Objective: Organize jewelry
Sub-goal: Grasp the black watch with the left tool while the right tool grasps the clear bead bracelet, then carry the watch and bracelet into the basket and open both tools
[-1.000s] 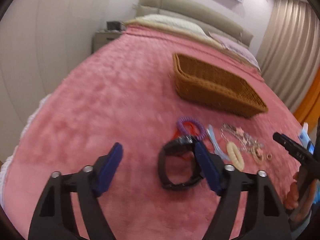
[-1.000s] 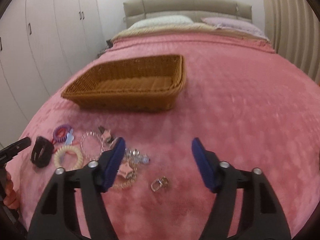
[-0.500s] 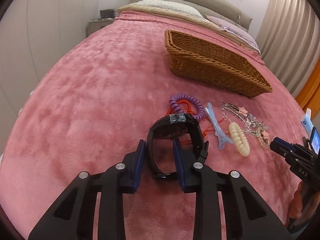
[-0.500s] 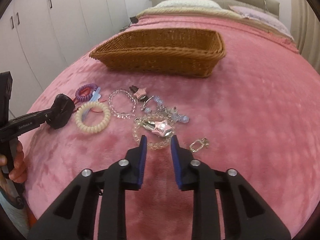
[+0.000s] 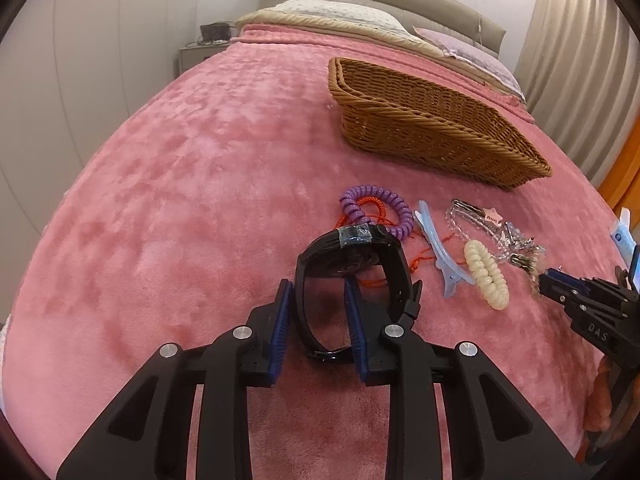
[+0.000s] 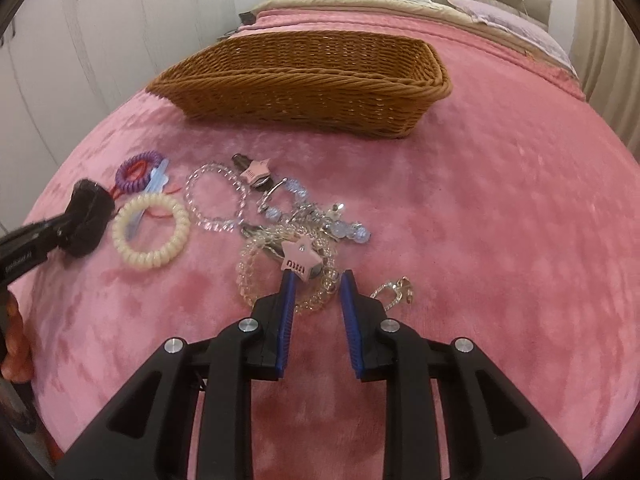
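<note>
Jewelry lies scattered on the pink bed short of the wicker basket point(image 5: 436, 136): my left claw point(image 5: 316, 304) pinches the black watch point(image 5: 354, 268) strap, my narrowed right claw point(image 6: 316, 292) straddles the beaded bracelet point(image 6: 256, 276).

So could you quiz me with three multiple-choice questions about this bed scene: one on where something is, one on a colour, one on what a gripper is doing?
1. Where does the brown woven wicker basket sit?
A. beyond the jewelry pile
B. on the floor
C. on the pillows

2. What colour is the spiral hair tie beside the clear bead bracelet?
A. green
B. cream
C. black

3. What is the left gripper doing?
A. hanging open in the air
B. closed on the black wristwatch's strap
C. holding the basket

Answers: 1 A, it stands farther up the pink blanket; 2 B, its coils are pale cream; 3 B, the strap runs between its fingers.
</note>
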Available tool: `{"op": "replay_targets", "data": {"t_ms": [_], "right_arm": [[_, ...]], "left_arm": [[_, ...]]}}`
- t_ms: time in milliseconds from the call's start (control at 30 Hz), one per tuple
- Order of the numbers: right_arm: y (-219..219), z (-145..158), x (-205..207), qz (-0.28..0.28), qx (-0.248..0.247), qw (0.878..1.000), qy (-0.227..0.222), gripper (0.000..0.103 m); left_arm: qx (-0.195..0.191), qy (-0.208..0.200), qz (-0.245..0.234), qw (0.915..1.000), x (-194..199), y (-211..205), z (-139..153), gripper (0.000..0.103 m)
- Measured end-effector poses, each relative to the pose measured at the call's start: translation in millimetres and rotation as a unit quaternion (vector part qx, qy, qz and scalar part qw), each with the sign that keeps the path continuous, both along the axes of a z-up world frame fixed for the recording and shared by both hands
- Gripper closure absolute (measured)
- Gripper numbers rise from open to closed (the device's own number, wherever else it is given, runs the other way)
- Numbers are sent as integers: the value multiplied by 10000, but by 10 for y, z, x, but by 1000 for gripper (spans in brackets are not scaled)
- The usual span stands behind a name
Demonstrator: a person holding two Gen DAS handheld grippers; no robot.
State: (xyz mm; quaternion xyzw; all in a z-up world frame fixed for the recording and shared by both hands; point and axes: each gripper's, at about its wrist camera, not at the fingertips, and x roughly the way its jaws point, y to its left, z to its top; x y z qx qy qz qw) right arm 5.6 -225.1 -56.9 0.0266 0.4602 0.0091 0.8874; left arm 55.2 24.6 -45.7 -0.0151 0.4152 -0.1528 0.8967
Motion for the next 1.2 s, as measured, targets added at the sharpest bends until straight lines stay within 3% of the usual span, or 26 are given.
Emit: {"op": "replay_targets", "data": {"t_ms": [67, 100, 133, 233, 500, 767, 1000, 1200], "right_arm": [[42, 29, -65, 94, -115, 9998, -98, 92], [60, 60, -111, 133, -144, 9996, -226, 95], [73, 98, -160, 191, -152, 9990, -384, 95], [110, 146, -221, 228, -285, 9979, -526, 95], [93, 199, -340, 260, -92, 9976, -640, 95], [67, 535, -382, 194, 122, 9924, -1211, 95], [-90, 1061, 25, 81, 112, 9836, -1800, 95], [-362, 1135, 741, -154, 146, 9853, -1695, 95]], "left_arm": [[45, -41, 22, 10000, -3, -7, 3, 81], [65, -65, 45, 9999, -12, -11, 4, 94], [114, -105, 115, 9998, -12, -7, 8, 97], [3, -150, 80, 9999, -18, 17, 29, 97], [-85, -308, -30, 9995, -76, 15, 88, 97], [-745, -672, -22, 9949, -155, 91, 349, 98], [-845, -1230, -60, 9888, 113, -207, 959, 98], [-812, -1348, -209, 9873, 699, -658, 1171, 98]]}}
